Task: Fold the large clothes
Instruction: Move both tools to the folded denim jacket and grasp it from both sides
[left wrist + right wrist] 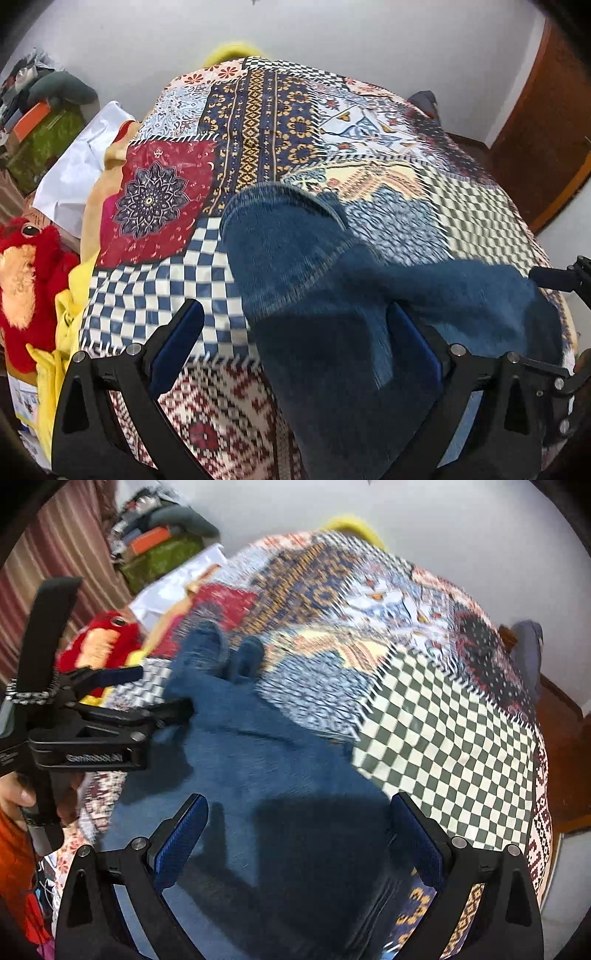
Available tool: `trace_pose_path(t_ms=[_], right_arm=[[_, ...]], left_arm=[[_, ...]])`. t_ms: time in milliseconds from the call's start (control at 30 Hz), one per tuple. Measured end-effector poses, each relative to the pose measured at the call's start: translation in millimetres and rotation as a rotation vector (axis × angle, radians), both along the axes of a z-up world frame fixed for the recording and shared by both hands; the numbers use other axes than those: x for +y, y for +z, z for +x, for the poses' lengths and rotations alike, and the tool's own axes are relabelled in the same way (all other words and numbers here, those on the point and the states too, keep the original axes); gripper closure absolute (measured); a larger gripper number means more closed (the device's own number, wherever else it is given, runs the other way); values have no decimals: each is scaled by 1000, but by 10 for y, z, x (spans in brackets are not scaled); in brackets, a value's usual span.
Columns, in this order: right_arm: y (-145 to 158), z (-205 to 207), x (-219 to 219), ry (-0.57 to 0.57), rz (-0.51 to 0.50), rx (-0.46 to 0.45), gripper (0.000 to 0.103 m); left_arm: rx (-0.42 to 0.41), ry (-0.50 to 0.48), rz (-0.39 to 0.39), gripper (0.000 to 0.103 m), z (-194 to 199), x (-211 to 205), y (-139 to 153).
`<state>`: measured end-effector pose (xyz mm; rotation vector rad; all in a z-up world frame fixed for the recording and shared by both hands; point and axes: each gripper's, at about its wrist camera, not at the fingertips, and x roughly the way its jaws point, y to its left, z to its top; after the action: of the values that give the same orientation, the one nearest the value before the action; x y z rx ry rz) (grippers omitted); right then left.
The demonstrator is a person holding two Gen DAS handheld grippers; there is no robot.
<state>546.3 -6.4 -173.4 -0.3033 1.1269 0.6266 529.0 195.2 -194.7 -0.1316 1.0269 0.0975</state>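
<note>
Jeans point(325, 295) of blue denim lie spread on a patchwork bedspread point(258, 155), the nearest folds running right under both cameras and partly in their shadow. In the left wrist view the left gripper point(295, 343) has its two blue-padded fingers point(173, 350) wide apart with nothing between them, the denim passing under the right-hand one while the left-hand one hangs over blue-and-white checks. In the right wrist view the right gripper point(299, 834) is likewise spread wide, both pads over dark denim and clamping none of it. At the left of that same view the left gripper point(162, 690) shows side-on, held by a hand point(14, 797) beside an orange sleeve point(14, 853), its tips at the left edge of the jeans; whether they touch the cloth is lost in blur. Farther off, the two leg ends point(225, 653) lie side by side, pointing away toward the middle of the bedspread. Left of the bed sits a red plush toy point(26, 280) on yellow fabric point(55, 373), with a white sheet point(81, 162) beyond it, and a cluttered pile point(40, 110) stands against the far white wall point(332, 33)
</note>
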Motion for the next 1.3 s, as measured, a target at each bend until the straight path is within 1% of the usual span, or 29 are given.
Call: trace_pose_path(t_ms=[67,100,200,333,467,533,633,767,867,933,967,1033,1067,1133,1167,1233,1300], right_arm=[[-117,141,-66,-26,-26,24,5],[-180,220,-127,-38,-24,50,5],[-270,374,-341,-93,5,108,5],[-281,466,-703,-176,38,132,5],[-162,398,-944,-197,27,82,5],[-80,323,-1012,-197,36,62,5],[69,158,-1055,-196,41,6,5],[277,-146,-1022,-137,30,-80,5],[391,-396,-975,-79,14,-138,5],[418,-520,-955,-52,13,-155,5],[424,-595,-946,-25,33,-153,5],[370,-670,-940,-4,59,-121,5],[288,-686,-930,1,70,-80,5],[146,-693,-915,3,80,-12,5],[34,-680,-914,-3,91,34,5],[-143,-657,-916,-18,110,99,5],[-308,-616,-920,-38,121,154,5]], left_arm=[[8,5,-24,2,51,50,-43],[14,8,-36,1,65,82,-66],[22,54,-7,1,61,197,-89],[26,125,-9,1,-22,462,-88],[26,160,29,1,-219,645,-30],[-9,167,43,1,-379,715,56],[-47,159,38,1,-591,741,173],[-92,115,10,1,-880,647,312],[-113,68,8,1,-1059,510,358],[-131,18,-23,1,-1201,390,349],[-133,2,-38,1,-1242,344,332],[-96,-56,-106,1,-1316,234,194],[-80,-67,-125,1,-1329,201,141],[-43,-87,-188,1,-1364,127,-4],[-31,-94,-232,1,-1381,87,-80],[-25,-98,-304,1,-1388,37,-173],[-7,-105,-354,1,-1354,-8,-256]])
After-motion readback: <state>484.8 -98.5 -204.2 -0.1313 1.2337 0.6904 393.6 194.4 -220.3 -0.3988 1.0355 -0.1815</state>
